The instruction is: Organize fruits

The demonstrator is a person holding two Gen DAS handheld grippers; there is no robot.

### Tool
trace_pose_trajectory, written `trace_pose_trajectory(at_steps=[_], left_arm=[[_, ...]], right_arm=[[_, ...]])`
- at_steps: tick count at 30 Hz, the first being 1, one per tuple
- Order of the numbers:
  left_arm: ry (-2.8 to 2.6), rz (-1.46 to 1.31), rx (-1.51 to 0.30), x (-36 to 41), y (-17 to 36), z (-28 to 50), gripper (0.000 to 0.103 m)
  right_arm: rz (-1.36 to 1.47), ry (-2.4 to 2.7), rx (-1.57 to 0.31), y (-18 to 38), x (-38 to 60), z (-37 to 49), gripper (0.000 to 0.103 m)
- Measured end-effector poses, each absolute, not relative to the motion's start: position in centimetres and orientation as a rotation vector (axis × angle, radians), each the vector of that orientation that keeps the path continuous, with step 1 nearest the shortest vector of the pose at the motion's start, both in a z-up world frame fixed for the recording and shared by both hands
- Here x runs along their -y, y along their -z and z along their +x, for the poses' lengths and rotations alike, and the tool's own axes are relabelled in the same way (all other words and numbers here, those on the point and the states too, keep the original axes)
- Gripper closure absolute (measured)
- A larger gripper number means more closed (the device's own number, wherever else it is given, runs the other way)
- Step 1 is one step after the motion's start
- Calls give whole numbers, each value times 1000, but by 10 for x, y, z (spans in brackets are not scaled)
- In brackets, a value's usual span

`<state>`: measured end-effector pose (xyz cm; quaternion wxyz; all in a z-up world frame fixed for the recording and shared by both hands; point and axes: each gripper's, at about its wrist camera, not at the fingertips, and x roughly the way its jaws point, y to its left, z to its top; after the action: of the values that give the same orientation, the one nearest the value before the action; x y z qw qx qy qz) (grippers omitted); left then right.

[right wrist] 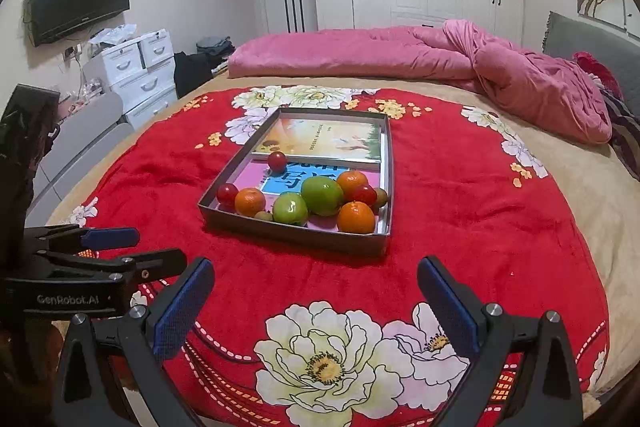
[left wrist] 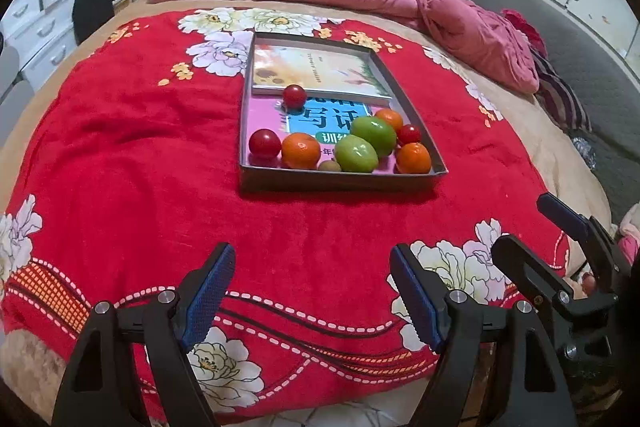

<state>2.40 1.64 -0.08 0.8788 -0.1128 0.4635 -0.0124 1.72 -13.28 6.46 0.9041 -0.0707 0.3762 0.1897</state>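
Red plush blanket [left wrist: 160, 167] with white and cream flowers covered the bed, and a shallow grey cardboard tray [left wrist: 340, 181] sat on it in the middle of both views. Two books lay flat inside the tray: a pale sunflower-covered book [left wrist: 320, 69] at the far end and a pink and blue book [left wrist: 264, 115] under the fruit. The fruit was gathered at the tray's near end. In the left wrist view, a red tomato [left wrist: 264, 143] sat at the lower left, with an orange [left wrist: 301, 150] touching it on the right, then a small brown kiwi [left wrist: 329, 166], then two green apples [left wrist: 356, 153] side by side. Another orange [left wrist: 414, 157] lay in the lower right corner, a small tomato [left wrist: 409, 134] just above it, and a third orange [left wrist: 390, 118] behind the apples. One more tomato [left wrist: 295, 96] rested alone against the sunflower book's edge.

At the bottom of the left wrist view the left gripper [left wrist: 312, 291] hovered above the blanket, jaws spread apart with nothing between them. The right gripper [right wrist: 316, 307] hung likewise at the bottom of its own view, jaws at their widest and empty, near the tray but apart from it. A rumpled pink quilt [right wrist: 400, 55] lay along the far side of the bed.
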Motion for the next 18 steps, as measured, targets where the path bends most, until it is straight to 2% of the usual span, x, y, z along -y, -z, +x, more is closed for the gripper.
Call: trace_pose_trajectory(at_steps=[18], left_arm=[[40, -218, -963, -11, -2, 24, 23]], right_arm=[[-126, -402, -810, -56, 132, 21, 1]])
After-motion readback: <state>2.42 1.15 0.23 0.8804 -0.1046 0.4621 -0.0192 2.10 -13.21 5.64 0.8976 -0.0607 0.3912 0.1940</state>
